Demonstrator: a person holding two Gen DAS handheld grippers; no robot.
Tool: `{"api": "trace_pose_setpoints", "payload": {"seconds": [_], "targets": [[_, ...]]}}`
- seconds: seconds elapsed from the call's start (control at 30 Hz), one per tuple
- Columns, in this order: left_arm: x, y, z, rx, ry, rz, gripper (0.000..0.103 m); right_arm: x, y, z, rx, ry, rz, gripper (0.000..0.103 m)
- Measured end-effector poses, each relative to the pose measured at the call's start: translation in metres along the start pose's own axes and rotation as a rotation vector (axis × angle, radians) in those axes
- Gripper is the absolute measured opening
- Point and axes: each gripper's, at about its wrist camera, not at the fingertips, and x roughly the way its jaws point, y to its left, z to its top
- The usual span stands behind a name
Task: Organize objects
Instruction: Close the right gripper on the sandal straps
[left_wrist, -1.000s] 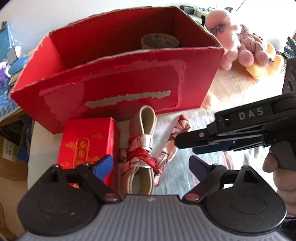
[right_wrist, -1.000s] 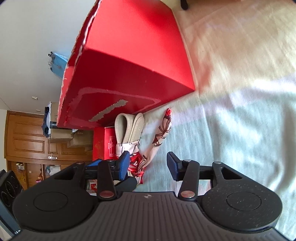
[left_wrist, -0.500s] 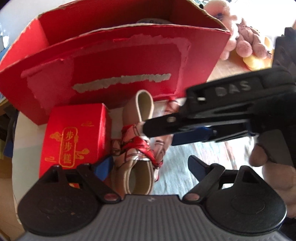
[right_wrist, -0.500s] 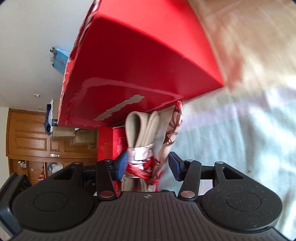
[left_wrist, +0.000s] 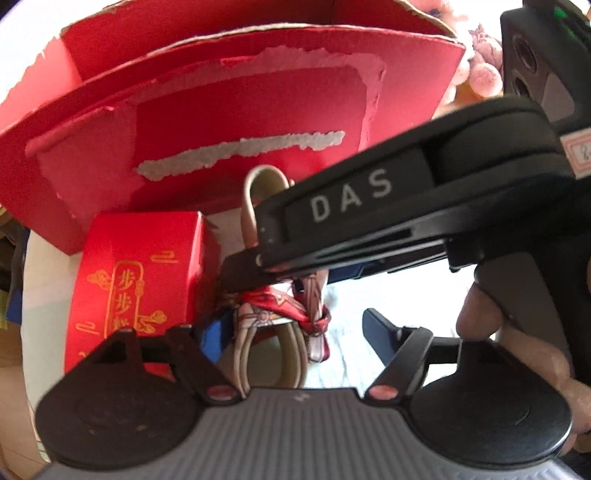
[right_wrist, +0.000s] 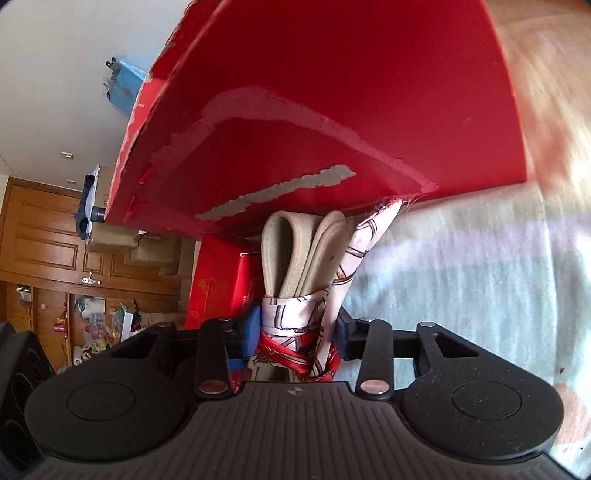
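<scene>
small red gift box (left_wrist: 136, 280) sitting at far left on the table, just beside the beige strap bundle (left_wrist: 269, 343) with a red patterned scarf (left_wrist: 284, 306) knotted round its middle, all lying right in front of the big red carton (left_wrist: 229, 122). left gripper (left_wrist: 291, 332) hanging spread wide and empty, fingers either side of the bundle's near end, not touching as far as i can tell. right gripper (right_wrist: 295, 332) coming across from the right, its blue pads pressing in on the scarf-wrapped waist of the bundle (right_wrist: 295, 266), so looking clamped onto it, person's hand (left_wrist: 517, 332) squeezing the handle.

judging handling: bundle looking light, soft and floppy, straps probably sagging either end, scarf fabric likely slippery, so knotted middle seeming the best place to be holding it, as the loose scarf tail (right_wrist: 365, 240) could be slipping out.

left view showing the carton's open top, the right gripper's body from outside and a pink plush (left_wrist: 484, 74) behind; right view hiding the opening, showing carton side only, but giving the pad contact up close, plus wooden cabinets (right_wrist: 40, 236) at left
</scene>
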Motion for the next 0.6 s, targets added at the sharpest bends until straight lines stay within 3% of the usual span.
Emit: {"api": "trace_pose_setpoints", "payload": {"seconds": [0.2, 0.43, 0.6], "targets": [[-0.005, 0.0, 0.003, 0.013, -0.009, 0.007, 0.061, -0.005, 0.0, 0.0, 0.003, -0.003, 0.0, 0.033], [-0.012, -0.014, 0.008, 0.061, -0.035, 0.01, 0.055, -0.024, -0.012, -0.004, 0.055, -0.021, 0.006, 0.028], [-0.012, -0.025, 0.01, 0.105, -0.039, 0.015, 0.067, -0.036, -0.015, -0.006, 0.077, -0.066, -0.003, 0.026]]}}
